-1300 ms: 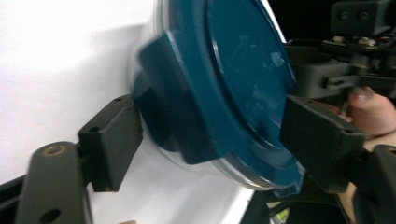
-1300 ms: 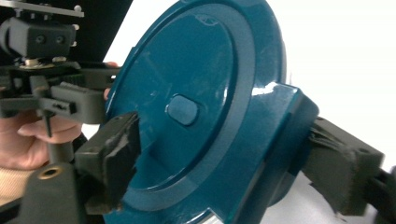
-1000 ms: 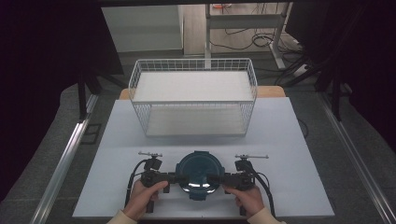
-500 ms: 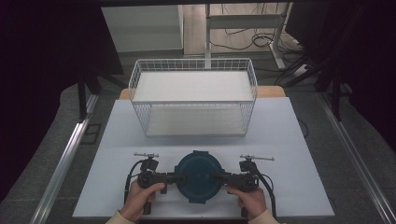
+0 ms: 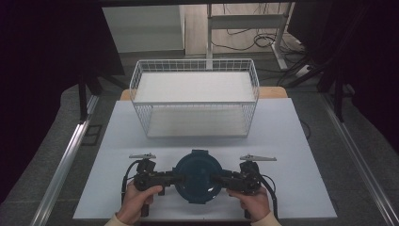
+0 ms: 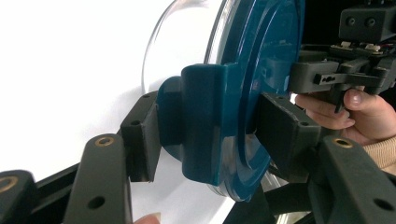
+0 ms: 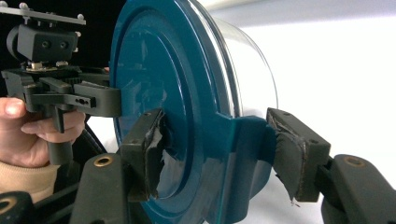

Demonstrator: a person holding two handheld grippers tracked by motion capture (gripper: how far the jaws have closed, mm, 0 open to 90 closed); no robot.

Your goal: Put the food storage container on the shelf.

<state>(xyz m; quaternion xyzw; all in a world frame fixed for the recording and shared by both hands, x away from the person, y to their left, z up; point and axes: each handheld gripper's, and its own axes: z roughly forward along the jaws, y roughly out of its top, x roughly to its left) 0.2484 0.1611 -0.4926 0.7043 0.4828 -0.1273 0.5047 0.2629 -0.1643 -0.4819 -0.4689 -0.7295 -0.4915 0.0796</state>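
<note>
Two grippers held one thing between us: a round clear glass container with a dark teal plastic lid [image 5: 196, 175], sitting near the front edge of the white table [image 5: 301, 155], well short of the white wire basket [image 5: 195, 101] at the back. Our left gripper [image 5: 170, 178] had its jaws clamped on the lid's side clip [image 6: 205, 121], one pad against the outer face of the clip and the other on the lid's top. Our right gripper [image 5: 221, 179] was closed the same way on the opposite clip [image 7: 243, 154]; the padding on its jaws looked torn.

We judged the step to be a two-handed carry of the container toward the basket. To do it well, we needed both grips to stay equally firm and both hands to move at one pace and one level, since the clips were the only purchase and a lagging side could tilt the container or spring a latch. The worn padding on the right made a slow, even move wiser still.

As for contents, the glass body [image 7: 247, 70] looked empty through its wall, though the lid hid much of the inside. The wire basket held nothing that we could make out, only its pale floor
</note>
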